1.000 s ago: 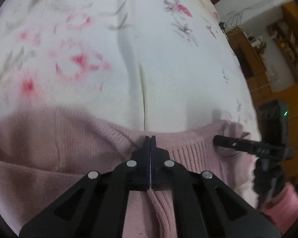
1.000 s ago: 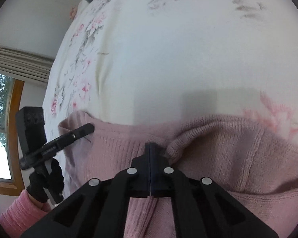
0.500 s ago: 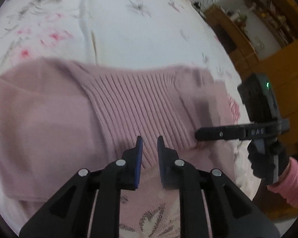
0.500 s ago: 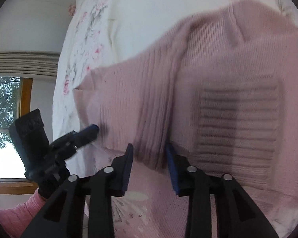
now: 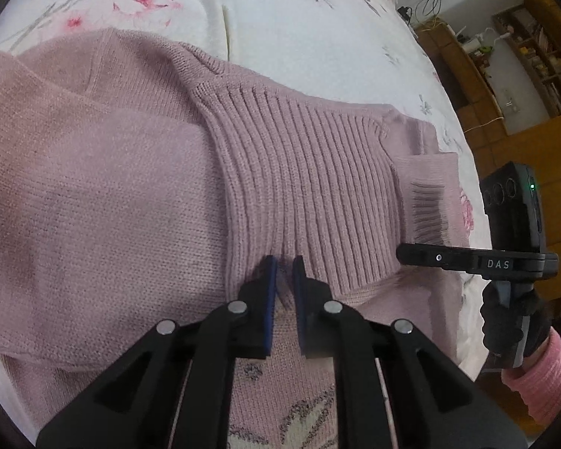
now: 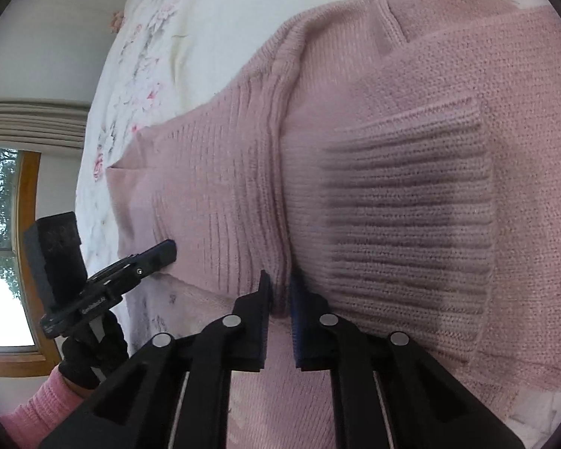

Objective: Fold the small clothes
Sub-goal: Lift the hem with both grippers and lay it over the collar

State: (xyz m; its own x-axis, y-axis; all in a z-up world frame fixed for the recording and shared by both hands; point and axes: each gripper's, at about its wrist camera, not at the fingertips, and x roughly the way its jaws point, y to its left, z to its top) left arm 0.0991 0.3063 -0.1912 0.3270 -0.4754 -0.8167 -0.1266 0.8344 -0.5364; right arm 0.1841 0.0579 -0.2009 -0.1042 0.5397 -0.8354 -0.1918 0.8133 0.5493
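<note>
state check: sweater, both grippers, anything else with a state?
Pink knitted sweater: folded over itself, lying flat on the floral bedsheet, ribbed hem on top.
Left gripper: open, jaws slightly apart over the ribbed edge, holding nothing.
Right gripper: open, jaws astride a ribbed fold, not clamped.

A home bedroom: floral bedspread (image 5: 310, 30), wooden shelves (image 5: 531, 48), curtained window (image 6: 3, 224).
</note>
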